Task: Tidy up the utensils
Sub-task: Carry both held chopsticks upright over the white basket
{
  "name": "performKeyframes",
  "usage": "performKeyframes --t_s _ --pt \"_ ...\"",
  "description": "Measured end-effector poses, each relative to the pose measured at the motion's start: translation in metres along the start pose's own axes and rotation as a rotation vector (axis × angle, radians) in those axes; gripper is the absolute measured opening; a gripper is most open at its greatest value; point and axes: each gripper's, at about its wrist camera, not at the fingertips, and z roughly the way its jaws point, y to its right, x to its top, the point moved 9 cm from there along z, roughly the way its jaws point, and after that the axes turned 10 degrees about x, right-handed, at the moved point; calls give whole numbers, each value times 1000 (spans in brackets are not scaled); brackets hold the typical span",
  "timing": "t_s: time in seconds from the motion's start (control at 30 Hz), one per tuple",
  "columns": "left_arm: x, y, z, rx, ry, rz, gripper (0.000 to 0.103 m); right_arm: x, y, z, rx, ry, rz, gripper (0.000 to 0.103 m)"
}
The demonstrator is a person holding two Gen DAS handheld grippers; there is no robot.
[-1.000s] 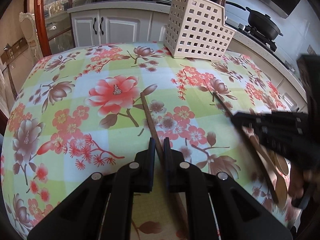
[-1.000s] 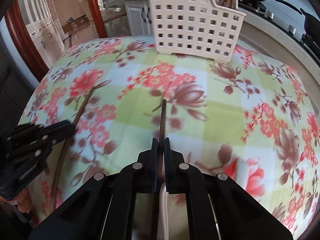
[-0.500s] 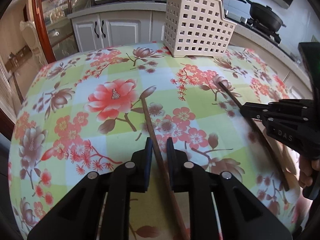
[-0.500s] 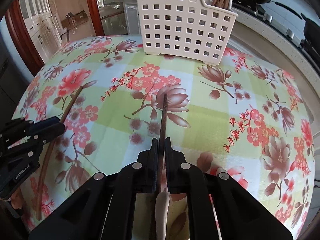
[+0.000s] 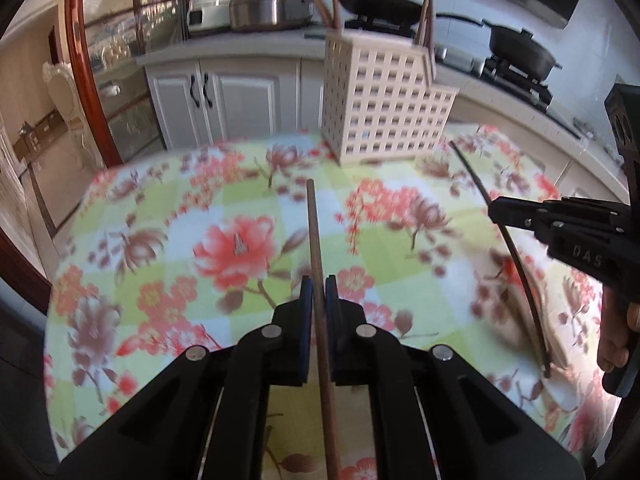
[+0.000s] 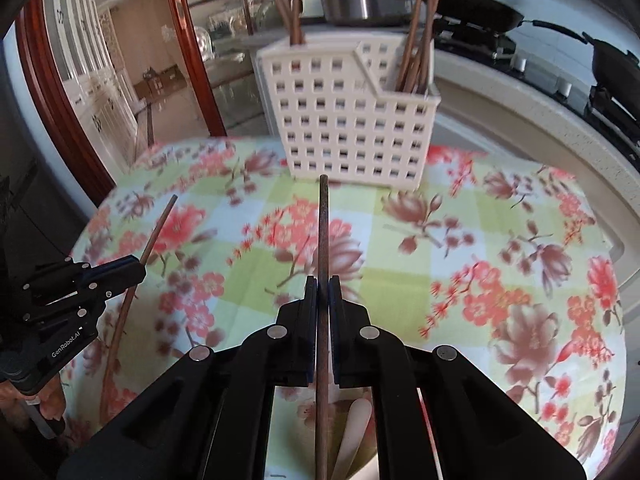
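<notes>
a: left wrist view: left gripper (image 5: 316, 292) is pinching a chopstick (image 5: 314, 232) clear of the tabletop, its long axis pointing at the white basket (image 5: 384, 108) at the far edge.

b: right gripper (image 6: 323, 292) likewise clamps the other chopstick (image 6: 323, 232), aimed at that basket (image 6: 348, 120); it looks nearer.

Brown chopstick (image 5: 313, 232) clamped each tongs; caddy (image 6: 352, 120) beyond.

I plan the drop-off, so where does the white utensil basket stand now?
The white basket stands at the table's far edge, ahead of both tools in both wrist views, chopsticks already inside.
</notes>
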Motion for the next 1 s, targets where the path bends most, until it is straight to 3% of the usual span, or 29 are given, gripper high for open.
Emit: performKeyframes --t_s 0.4,0.83,1.0 --pt "63 2 -72 -25 165 -22 6 37 15 -88 9 176 6 6" --pt "82 20 -90 -77 182 -30 6 46 16 -113 25 214 4 6" --pt "105 22 -102 -87 213 -17 6 61 17 -119 16 228 -25 6"
